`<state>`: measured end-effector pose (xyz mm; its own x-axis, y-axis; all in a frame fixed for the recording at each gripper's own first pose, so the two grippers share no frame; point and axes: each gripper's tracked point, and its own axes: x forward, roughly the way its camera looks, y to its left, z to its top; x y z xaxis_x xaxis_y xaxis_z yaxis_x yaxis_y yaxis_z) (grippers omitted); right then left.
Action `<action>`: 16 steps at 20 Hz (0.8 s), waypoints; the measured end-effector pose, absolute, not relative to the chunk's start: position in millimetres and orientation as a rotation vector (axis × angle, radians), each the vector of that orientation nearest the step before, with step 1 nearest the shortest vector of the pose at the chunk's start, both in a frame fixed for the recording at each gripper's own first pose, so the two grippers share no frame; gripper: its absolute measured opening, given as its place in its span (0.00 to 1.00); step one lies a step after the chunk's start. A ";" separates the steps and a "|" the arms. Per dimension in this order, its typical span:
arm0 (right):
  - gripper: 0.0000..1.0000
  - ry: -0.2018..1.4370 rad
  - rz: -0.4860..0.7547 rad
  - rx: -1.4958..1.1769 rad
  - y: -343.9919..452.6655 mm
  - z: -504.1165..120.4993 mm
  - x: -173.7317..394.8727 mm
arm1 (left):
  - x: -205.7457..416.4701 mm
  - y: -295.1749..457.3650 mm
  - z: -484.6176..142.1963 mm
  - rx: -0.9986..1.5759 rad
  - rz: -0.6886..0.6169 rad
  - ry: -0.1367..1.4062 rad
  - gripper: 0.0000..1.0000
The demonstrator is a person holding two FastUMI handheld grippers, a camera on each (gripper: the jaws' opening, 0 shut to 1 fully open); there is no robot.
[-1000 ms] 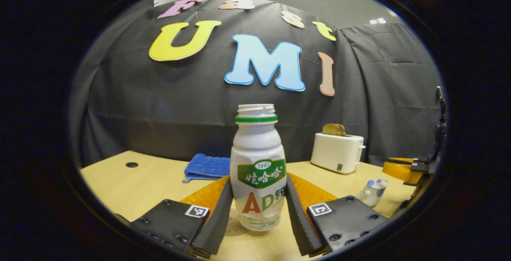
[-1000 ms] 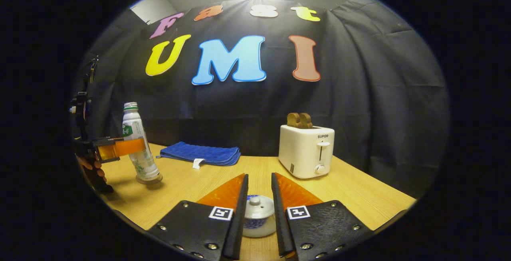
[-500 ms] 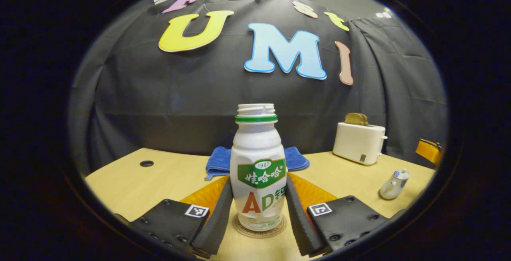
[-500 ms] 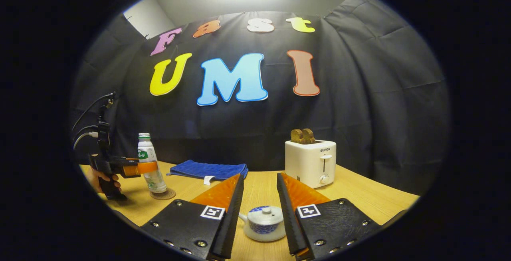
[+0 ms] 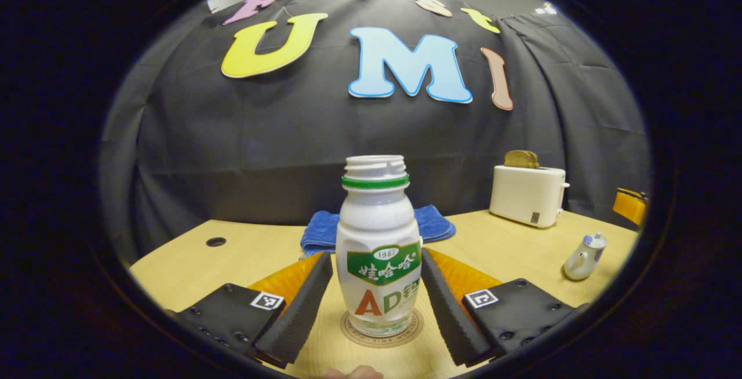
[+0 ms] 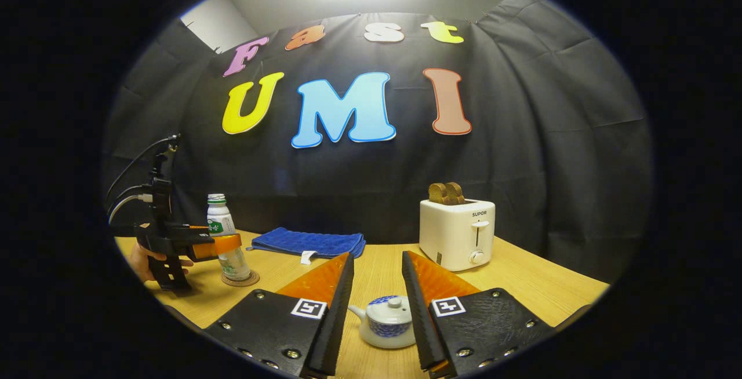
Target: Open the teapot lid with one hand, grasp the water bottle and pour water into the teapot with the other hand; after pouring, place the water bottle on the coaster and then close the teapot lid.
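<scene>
1. The water bottle (image 5: pixel 378 251) stands upright on the round coaster (image 5: pixel 382 332) on the worktop (image 5: pixel 191 260), uncapped, with a little clear liquid at its base.
2. The left tongs (image 5: pixel 377 303) flank the bottle, one finger on each side. In the left gripper view a sliver of gap shows between each finger and the bottle's wall, so they read as spread and not pinching, though the margin is thin.
3. In the right gripper view the left tongs (image 6: pixel 223 244) sit at the bottle's (image 6: pixel 223 240) waist, with a hand (image 6: pixel 142 260) on the grip behind them.
4. The teapot (image 6: pixel 385 321) sits on the worktop well apart from the bottle, towards the toaster (image 6: pixel 458 234) side. Its lid (image 6: pixel 394 302) is seated on it.
5. The right tongs (image 6: pixel 377 309) are spread, with the teapot low between the fingers and touching neither.
6. Judged from how things lie, the bottle is already placed on the coaster and the lid appears closed, so the task looks to be at its tail end: letting go.
7. The next move calls for drawing the left tongs straight back from the bottle, keeping both fingers off its wall so the light, nearly empty bottle does not tip off the coaster.
8. A blue cloth (image 5: pixel 429 225) lies behind the bottle.
</scene>
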<state>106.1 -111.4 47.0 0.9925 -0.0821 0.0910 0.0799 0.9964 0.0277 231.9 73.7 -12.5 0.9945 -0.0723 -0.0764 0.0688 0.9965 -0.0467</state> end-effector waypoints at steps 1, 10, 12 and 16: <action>0.51 -0.091 -0.082 0.023 -111.8 45.8 105.6 | 228.6 72.7 -8.7 -0.047 -0.067 0.064 1.00; 0.51 -0.098 -0.076 0.007 -104.4 46.3 104.7 | 203.9 79.3 10.8 0.013 0.003 0.018 1.00; 0.51 -0.102 -0.068 -0.008 -96.6 47.6 103.2 | 189.8 79.4 14.0 -0.011 0.023 0.023 1.00; 0.87 -0.054 -0.063 -0.031 -43.1 38.6 68.5 | 76.6 41.7 14.0 -0.037 0.040 -0.009 1.00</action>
<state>68.5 -43.1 38.6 0.9966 -0.0619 0.0551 0.0636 0.9975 -0.0292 76.6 41.7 14.0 0.9991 0.0405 0.0081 -0.0401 0.9985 -0.0373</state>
